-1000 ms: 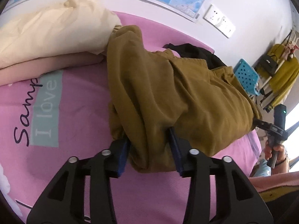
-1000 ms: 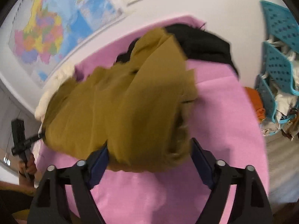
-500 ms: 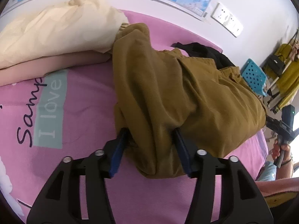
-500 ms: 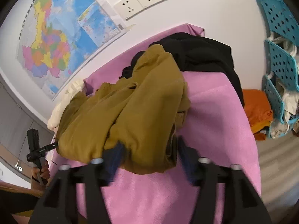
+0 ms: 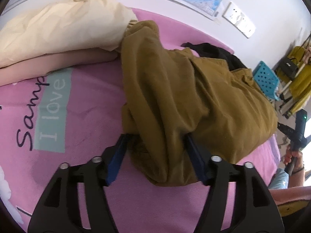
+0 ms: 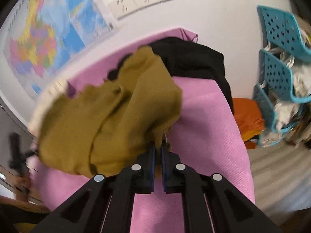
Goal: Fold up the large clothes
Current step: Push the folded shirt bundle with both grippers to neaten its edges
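An olive-brown garment [image 5: 194, 101] lies bunched on the pink bed sheet [image 5: 87, 104]. My left gripper [image 5: 155, 145] straddles its near end. Its jaws are opening, and a loose roll of the cloth lies between the blue pads [image 5: 116, 155] without being squeezed. In the right wrist view the same garment [image 6: 116, 116] is heaped ahead and to the left. My right gripper [image 6: 157, 147] is closing, and its pads pinch a thin fold at the garment's near right edge. The right gripper [image 5: 299, 128] also shows at the far right of the left wrist view, in a hand.
A cream pillow [image 5: 64, 25] lies at the head of the bed. A black garment [image 6: 190, 58] lies behind the olive one. Blue perforated baskets [image 6: 278, 44] and an orange cloth [image 6: 246, 116] stand off the bed to the right. A map [image 6: 38, 44] and sockets hang on the wall.
The left jaws have spread wider around the roll of cloth. The right jaws, wide apart earlier, have come together on a fold of the olive garment.
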Motion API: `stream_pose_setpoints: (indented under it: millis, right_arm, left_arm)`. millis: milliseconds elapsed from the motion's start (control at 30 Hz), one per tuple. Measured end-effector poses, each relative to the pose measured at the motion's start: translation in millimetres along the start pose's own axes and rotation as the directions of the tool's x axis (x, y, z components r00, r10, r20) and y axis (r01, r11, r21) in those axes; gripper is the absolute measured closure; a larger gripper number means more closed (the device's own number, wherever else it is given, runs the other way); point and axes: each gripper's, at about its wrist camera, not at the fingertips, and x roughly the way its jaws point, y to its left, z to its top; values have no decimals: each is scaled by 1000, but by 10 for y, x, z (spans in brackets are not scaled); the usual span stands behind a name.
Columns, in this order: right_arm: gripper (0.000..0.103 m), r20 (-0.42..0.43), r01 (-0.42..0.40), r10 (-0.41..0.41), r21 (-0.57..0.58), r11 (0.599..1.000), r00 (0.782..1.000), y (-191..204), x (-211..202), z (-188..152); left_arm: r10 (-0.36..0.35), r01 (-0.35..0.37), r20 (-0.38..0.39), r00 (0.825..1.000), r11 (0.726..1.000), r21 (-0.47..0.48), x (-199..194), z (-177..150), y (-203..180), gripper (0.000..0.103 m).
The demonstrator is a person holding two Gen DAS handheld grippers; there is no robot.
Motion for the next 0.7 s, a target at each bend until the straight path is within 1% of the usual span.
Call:
stream_pose_setpoints:
  millis: [33, 67, 100, 133, 167, 233, 267, 300, 367, 433, 467, 533, 633, 700]
  right_arm:
    - [88, 4, -3, 3, 42, 999, 1000, -42, -28, 7]
    - [79, 10, 6, -6, 63, 998, 1000, -68, -63, 0]
    - [65, 26, 43, -45, 77, 996, 999, -93, -127, -2]
    - [63, 49, 82, -85, 76, 994, 995, -75, -204, -2]
    - [63, 84, 92, -96, 58, 994, 992, -10, -305, 5]
    - [51, 145, 47, -51, 29, 998, 988, 126, -452, 33]
    - [46, 167, 16, -14, -14, 1000, 986, 269, -491, 59]
    - [46, 172, 2, 9, -63, 998, 985, 419, -486, 77]
    - [45, 148, -17, 38, -141, 990, 988, 683, -374, 86]
    - [45, 98, -62, 82, -195, 979, 992, 914, -136, 86]
    - [45, 75, -72, 88, -203, 977, 993, 967, -40, 80]
    - [45, 33, -62, 71, -211, 975, 997, 1058, 211, 57]
    - [45, -17, -66, 64, -176, 982, 998, 1039, 484, 37]
    - [46, -18, -48, 45, -190, 981, 999, 1042, 547, -8]
  left_arm:
    - [1, -1, 0, 1000, 1000, 0, -2, -4, -4, 36]
    - [8, -8, 1, 1000, 1000, 3, -6, -8, -13, 36]
    - [18, -18, 3, 1000, 1000, 8, -12, -9, -29, 36]
    - [38, -38, 7, 999, 999, 19, -24, -9, -61, 36]
    - [64, -64, 12, 998, 997, 35, -36, -8, -102, 36]
    - [96, -97, 20, 995, 994, 56, -48, 5, -162, 37]
    - [115, -117, 27, 993, 991, 69, -54, 9, -197, 37]
    - [132, -134, 34, 991, 988, 83, -62, 10, -233, 37]
    - [150, -154, 46, 988, 982, 108, -76, 9, -300, 37]
    - [147, -152, 49, 988, 982, 116, -82, 4, -330, 37]
    - [150, -155, 51, 987, 981, 119, -82, 3, -339, 37]
    - [154, -160, 54, 986, 979, 125, -82, -2, -341, 37]
    - [141, -146, 53, 989, 982, 118, -78, -6, -326, 37]
    - [136, -141, 50, 989, 984, 110, -61, -15, -297, 32]
